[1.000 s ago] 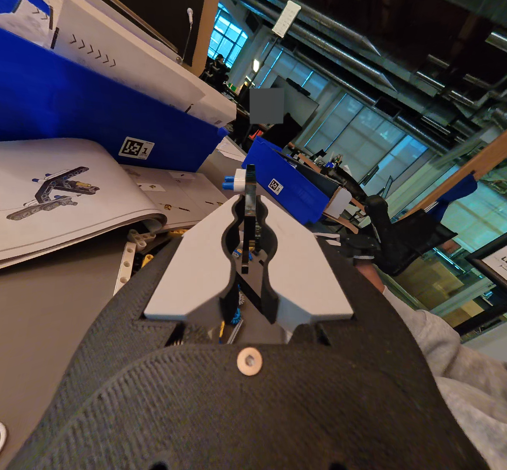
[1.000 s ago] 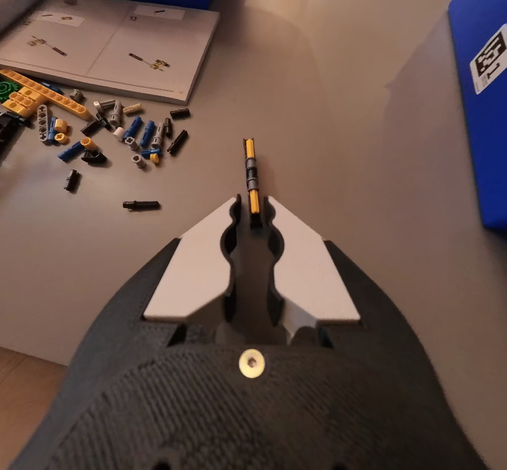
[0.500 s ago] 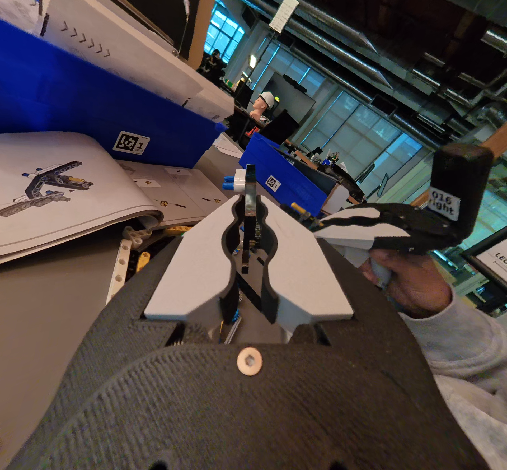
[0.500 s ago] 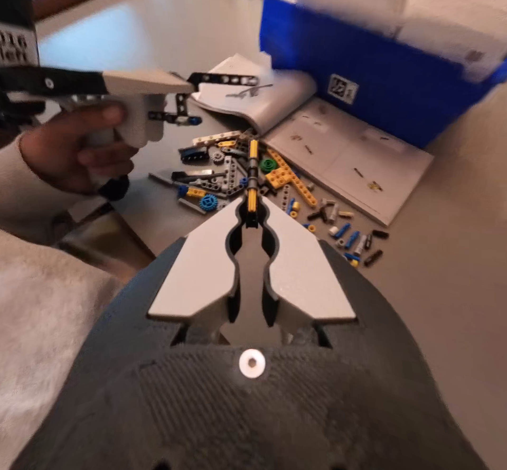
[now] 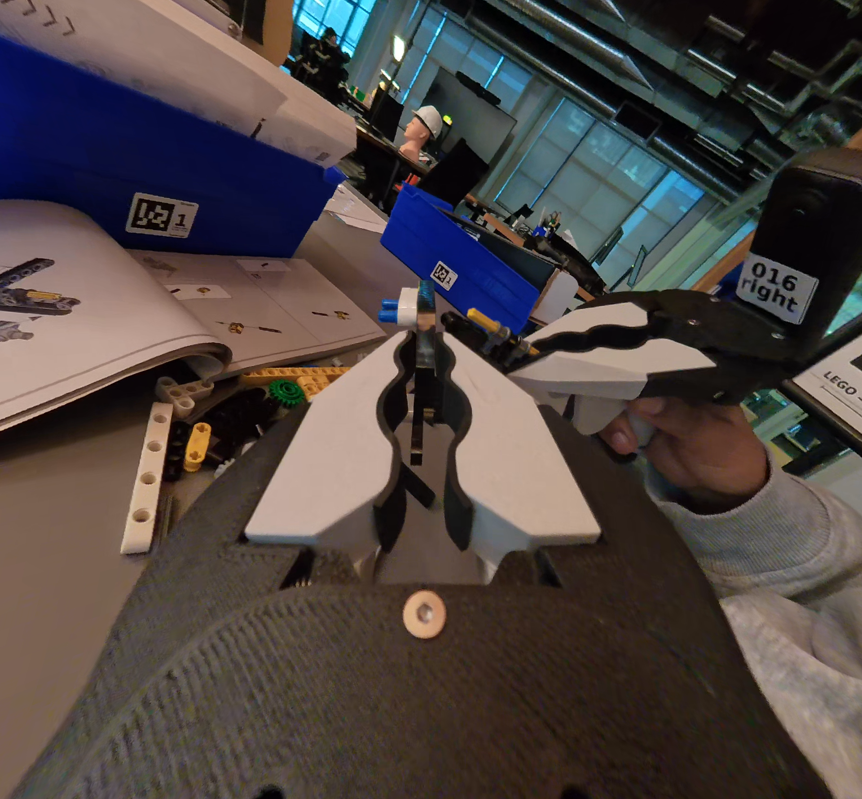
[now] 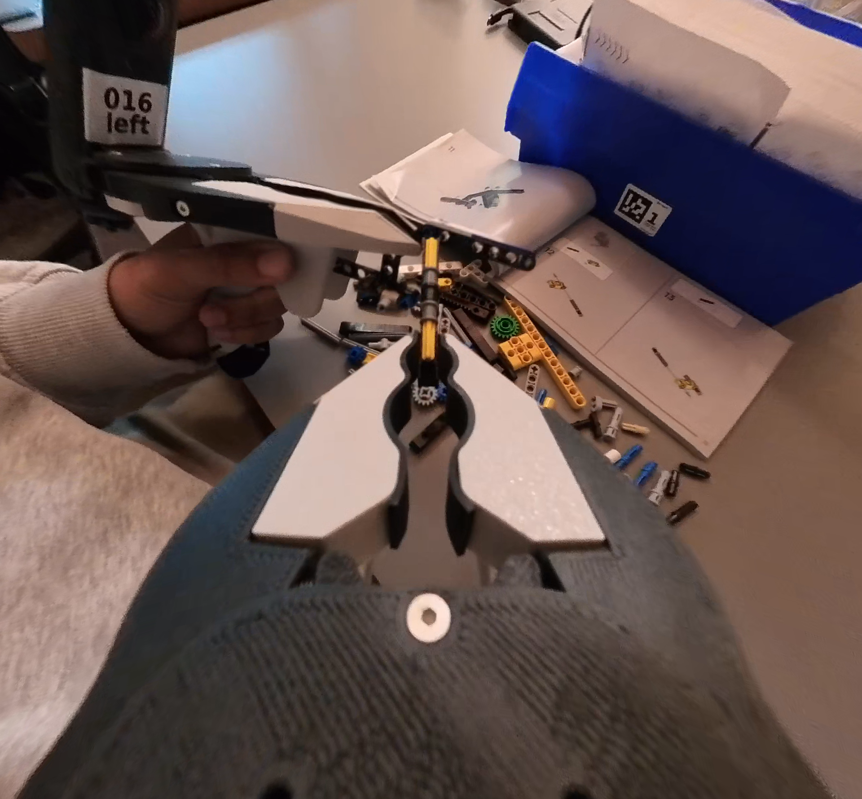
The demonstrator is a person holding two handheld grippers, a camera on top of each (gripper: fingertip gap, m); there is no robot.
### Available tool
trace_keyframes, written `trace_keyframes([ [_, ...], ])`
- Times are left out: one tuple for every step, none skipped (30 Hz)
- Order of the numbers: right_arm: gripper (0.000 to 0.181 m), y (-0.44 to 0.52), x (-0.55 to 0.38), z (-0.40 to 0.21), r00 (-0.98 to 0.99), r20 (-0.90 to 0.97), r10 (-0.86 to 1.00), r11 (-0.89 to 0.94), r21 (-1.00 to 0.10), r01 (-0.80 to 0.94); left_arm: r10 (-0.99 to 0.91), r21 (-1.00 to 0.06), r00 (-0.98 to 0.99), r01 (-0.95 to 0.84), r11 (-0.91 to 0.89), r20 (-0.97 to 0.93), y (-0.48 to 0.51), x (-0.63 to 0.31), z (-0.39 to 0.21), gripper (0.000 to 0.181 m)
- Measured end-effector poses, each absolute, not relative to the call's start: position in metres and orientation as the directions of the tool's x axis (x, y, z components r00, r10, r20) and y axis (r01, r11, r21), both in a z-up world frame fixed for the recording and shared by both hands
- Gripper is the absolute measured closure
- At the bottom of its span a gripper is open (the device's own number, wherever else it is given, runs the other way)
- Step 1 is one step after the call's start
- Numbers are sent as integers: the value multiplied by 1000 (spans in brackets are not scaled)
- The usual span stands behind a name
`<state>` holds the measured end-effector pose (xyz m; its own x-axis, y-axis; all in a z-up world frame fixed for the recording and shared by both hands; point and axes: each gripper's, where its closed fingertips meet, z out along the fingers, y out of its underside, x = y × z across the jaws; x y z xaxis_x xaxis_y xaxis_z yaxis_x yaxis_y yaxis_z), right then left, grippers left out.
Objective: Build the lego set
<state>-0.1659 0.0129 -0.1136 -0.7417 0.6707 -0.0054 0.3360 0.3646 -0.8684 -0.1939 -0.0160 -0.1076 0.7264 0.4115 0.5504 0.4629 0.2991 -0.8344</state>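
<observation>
**Axle meets beam above the parts pile**

The left gripper (image 5: 422, 338) pinches a black beam assembly (image 5: 425, 356) edge-on between its pressed fingertips, with a white-and-blue connector (image 5: 402, 305) sticking out to the left of the beam's far end. From the right wrist view that beam (image 6: 501, 254) runs sideways out of the left gripper (image 6: 410, 235). The right gripper (image 6: 427, 352) clamps the near end of a yellow axle (image 6: 429, 291) with grey bushes; the axle's far tip touches the beam just beside the left fingertips. Both are held above the table (image 6: 326, 76), over a scatter of loose pieces (image 6: 527, 352). Beyond lies an open instruction booklet (image 6: 606, 333). Behind it a blue bin (image 6: 699, 226) holds white paper bags (image 6: 676, 62). A second blue bin (image 5: 466, 272) sits farther off; its contents cannot be made out.
</observation>
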Motion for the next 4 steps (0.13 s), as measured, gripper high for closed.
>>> trace_keyframes([
  [176, 13, -166, -113, -741, -19, 671, 352, -871, 341, 415, -840, 731, 460, 288, 542, -15, -193, -108, 176],
  [176, 13, -166, -113, -742, -30, 670, 345, -872, 347, 421, -846, 734, 455, 277, 533, -13, -192, -109, 176],
  [176, 14, -165, -114, -741, -35, 670, 346, -869, 354, 431, -852, 735, 446, 276, 524, -14, -193, -109, 176],
  [176, 15, -166, -116, -736, -28, 676, 356, -862, 360, 440, -855, 733, 432, 288, 518, -15, -194, -106, 176],
])
